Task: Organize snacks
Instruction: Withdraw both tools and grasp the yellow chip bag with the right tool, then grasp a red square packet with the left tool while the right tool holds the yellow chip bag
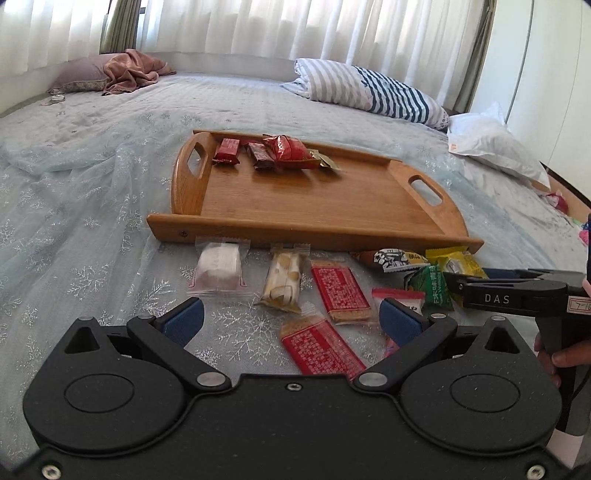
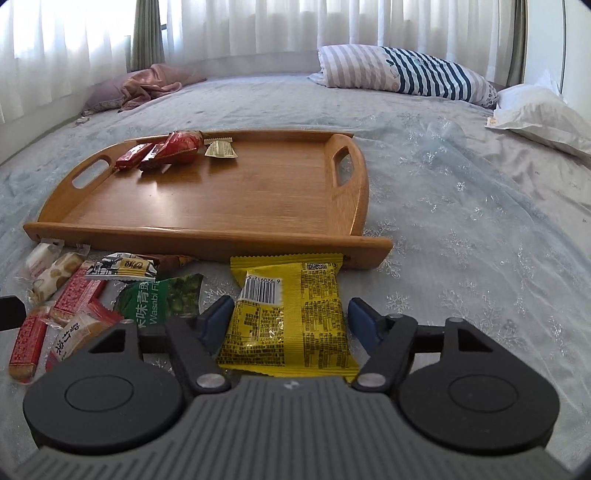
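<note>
The right gripper (image 2: pixel 286 314) stood open around the yellow packet (image 2: pixel 291 314), pads not pressing. Ahead, the tray (image 2: pixel 207 236) edge lay close. The left gripper (image 1: pixel 291 317) gaped over red bars (image 1: pixel 321 350), bare bedspread (image 1: pixel 74 229) leftward.

Bright daylight, sharp centre, fisheye warp.
Backlit curtains (image 1: pixel 240 26) blow out at the far side; soft shadows; edges bend, corners vignette.

Yellow packet (image 2: pixel 291 317) flat beside tray (image 2: pixel 207 236)
</note>
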Available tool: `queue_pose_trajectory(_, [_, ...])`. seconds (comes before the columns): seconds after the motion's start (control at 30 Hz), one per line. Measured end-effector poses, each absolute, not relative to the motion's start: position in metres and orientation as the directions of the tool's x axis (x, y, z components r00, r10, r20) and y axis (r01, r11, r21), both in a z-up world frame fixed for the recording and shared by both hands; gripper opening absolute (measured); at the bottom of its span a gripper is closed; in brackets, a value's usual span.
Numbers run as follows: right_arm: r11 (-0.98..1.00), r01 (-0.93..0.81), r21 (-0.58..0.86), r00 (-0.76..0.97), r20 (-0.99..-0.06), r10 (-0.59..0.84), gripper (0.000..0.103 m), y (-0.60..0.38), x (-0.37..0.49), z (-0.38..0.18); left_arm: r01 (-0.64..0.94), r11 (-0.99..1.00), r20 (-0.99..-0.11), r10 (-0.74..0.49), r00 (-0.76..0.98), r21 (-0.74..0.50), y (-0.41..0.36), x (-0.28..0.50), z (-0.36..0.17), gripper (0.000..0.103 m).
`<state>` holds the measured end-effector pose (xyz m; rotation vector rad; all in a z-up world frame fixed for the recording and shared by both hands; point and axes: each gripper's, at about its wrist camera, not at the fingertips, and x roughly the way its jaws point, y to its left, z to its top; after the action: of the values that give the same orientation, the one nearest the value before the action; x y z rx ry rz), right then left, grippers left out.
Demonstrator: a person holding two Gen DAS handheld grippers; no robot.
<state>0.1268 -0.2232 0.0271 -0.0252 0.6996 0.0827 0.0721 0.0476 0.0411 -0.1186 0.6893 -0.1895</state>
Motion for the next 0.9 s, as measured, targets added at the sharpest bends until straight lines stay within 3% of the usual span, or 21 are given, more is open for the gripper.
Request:
queue_pose_trajectory(0.17, [0.997, -0.073, -0.025, 0.775, -0.63, 0.041, 0.062, -0.221, 0.124, 0.026, 0.134, 0.982, -0.626, -0.19, 0.756, -0.135, 0.042, 0.067, 0.04, 0.101])
queue_pose_trajectory(0.37, [0.998, -0.063, -0.009, 0.787, -0.615, 0.044, 0.06, -0.225, 0.12, 0.024, 0.11, 0.992, -0.64, -0.123, 0.758, -0.06, 0.029, 0.063, 0.036, 0.101])
queue_pose_trajectory(0.6, [0.998, -0.054, -0.016, 0.801, -0.597, 0.034, 0.061, -0.224, 0.117, 0.02, 0.1, 0.995, -0.658, -0.065, 0.75, 0.015, 0.011, 0.061, 0.027, 0.092])
queue_pose_trajectory(0.7, [0.999, -0.051, -0.002, 0.802, -0.596, 0.04, 0.061, -0.226, 0.117, 0.019, 0.107, 0.994, -0.662, -0.06, 0.747, 0.03, 0.003, 0.06, 0.021, 0.086])
queue_pose_trajectory(0.9, [0.999, -0.044, 0.024, 0.804, -0.593, 0.05, 0.061, -0.231, 0.114, 0.018, 0.123, 0.992, -0.629, -0.101, 0.771, -0.009, 0.001, 0.053, 0.018, 0.056])
